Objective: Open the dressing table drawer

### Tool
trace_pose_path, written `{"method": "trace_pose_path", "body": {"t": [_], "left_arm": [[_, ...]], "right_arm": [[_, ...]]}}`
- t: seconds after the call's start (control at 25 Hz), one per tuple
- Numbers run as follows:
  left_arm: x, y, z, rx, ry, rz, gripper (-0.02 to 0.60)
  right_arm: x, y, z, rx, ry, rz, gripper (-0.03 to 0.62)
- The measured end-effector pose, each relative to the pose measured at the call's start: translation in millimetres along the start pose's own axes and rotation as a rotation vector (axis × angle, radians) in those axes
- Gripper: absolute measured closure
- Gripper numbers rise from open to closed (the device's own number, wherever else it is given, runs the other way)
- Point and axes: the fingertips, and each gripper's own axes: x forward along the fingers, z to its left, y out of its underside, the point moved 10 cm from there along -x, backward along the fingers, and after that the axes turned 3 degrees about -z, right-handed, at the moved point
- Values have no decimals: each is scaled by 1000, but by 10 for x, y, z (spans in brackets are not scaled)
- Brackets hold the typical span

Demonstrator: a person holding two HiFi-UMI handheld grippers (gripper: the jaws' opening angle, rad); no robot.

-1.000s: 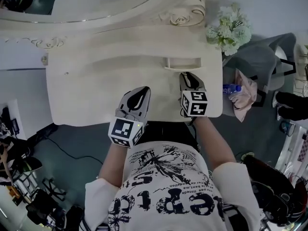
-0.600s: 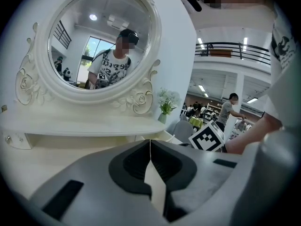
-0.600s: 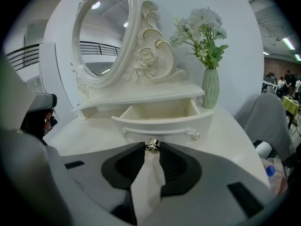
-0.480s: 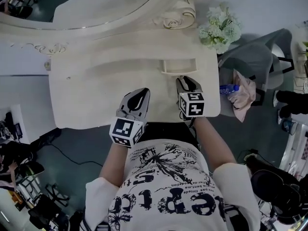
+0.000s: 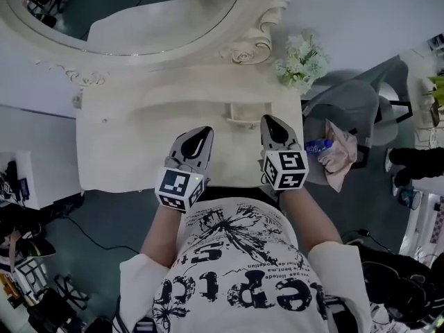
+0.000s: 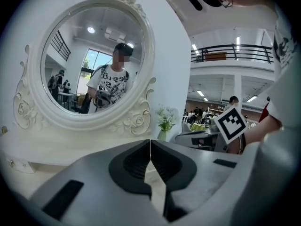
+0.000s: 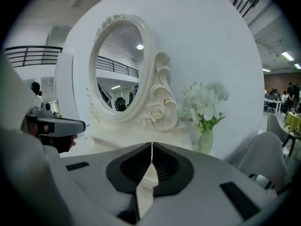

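Note:
The cream dressing table (image 5: 118,159) has a small drawer (image 5: 244,113) that sticks out a little from the raised back ledge. My right gripper (image 5: 269,119) hovers above the tabletop just right of that drawer and clear of it. Its jaws are closing and meet tip to tip in the right gripper view (image 7: 152,145), with nothing between them. Left of it, my left gripper (image 5: 202,132) hangs over the table's front half. It is shut and empty in the left gripper view (image 6: 150,142).
An oval mirror (image 5: 132,12) in a carved frame stands at the back. A vase of pale flowers (image 5: 300,60) sits on the table's back right corner. Right of the table are a grey chair (image 5: 350,103), a bottle (image 5: 318,146) and a pink cloth (image 5: 338,155).
Both grippers have risen off the tabletop, the right one more. The right gripper has come away from the small drawer's front.

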Motion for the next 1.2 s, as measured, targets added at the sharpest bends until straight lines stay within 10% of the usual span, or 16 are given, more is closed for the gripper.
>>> {"method": "trace_pose_path", "body": {"t": [0.48,1.2], "left_arm": [[-171,-799,-137,124,-20,-167,561],[-177,-940,-354,132,-47,-224,561]], "right_arm": [[-474,-900,182,-161,-146,-336,577],[-604,-855,109,-154,-170,-331,577]]}}
